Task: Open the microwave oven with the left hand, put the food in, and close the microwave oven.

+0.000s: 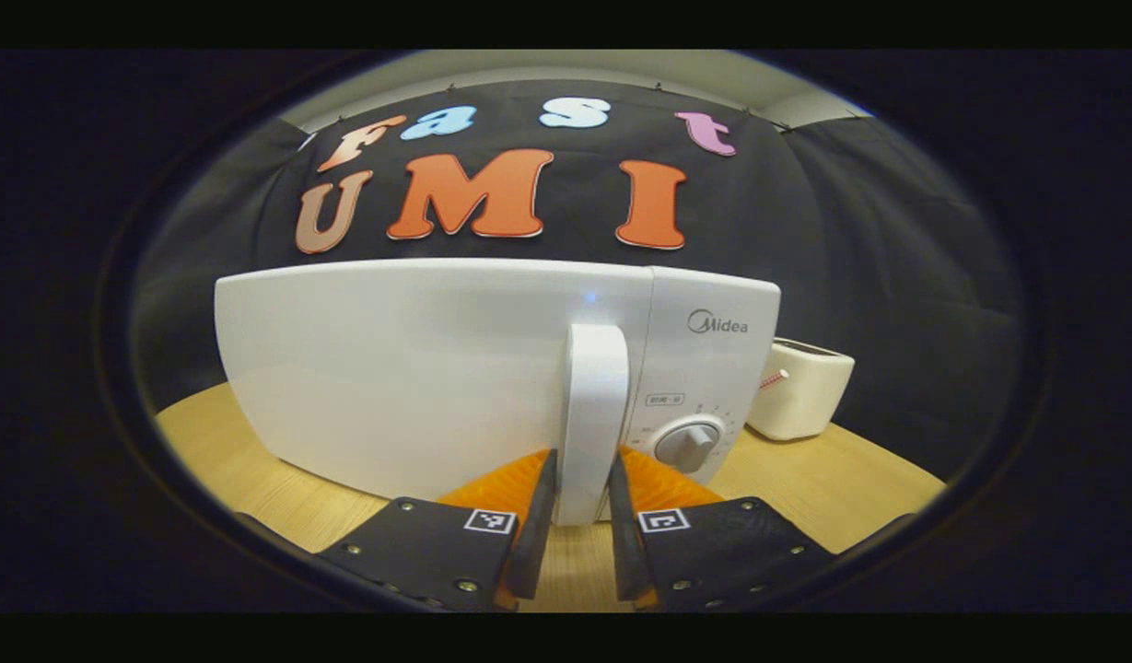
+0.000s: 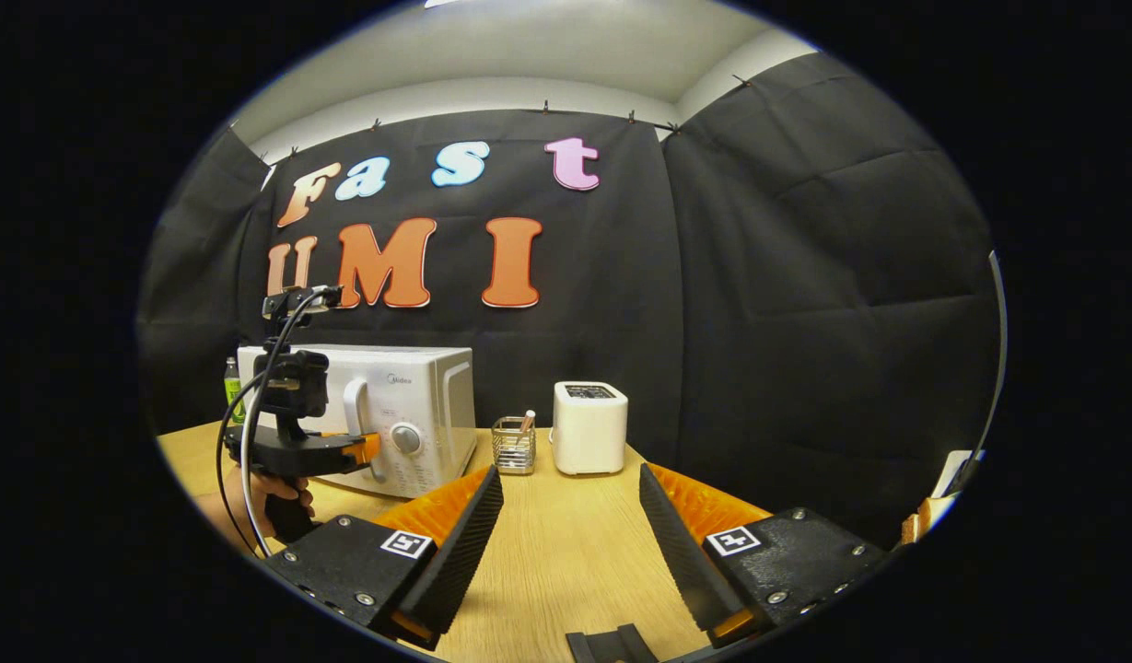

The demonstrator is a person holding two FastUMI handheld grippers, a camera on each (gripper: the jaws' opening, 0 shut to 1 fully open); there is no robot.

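The white microwave (image 1: 418, 368) stands on the wooden table, its door flush with the dial panel. My left gripper (image 1: 581, 470) straddles the lower end of the upright door handle (image 1: 595, 414), and both fingers press against its sides. In the right gripper view the microwave (image 2: 427, 396) sits at the left, with the left gripper (image 2: 367, 451) at its handle (image 2: 354, 405) and a hand (image 2: 271, 493) holding it from below. My right gripper (image 2: 570, 497) hovers open over the table, well to the right of the microwave, with nothing between its fingers.
A white toaster (image 2: 589, 428) stands right of the microwave, also seen as the toaster (image 1: 800, 387) in the left gripper view. A wire holder (image 2: 513, 445) sits between them. A green bottle (image 2: 231, 387) stands behind the microwave's left side. Bare wooden table (image 2: 566, 552) stretches ahead of the right gripper.
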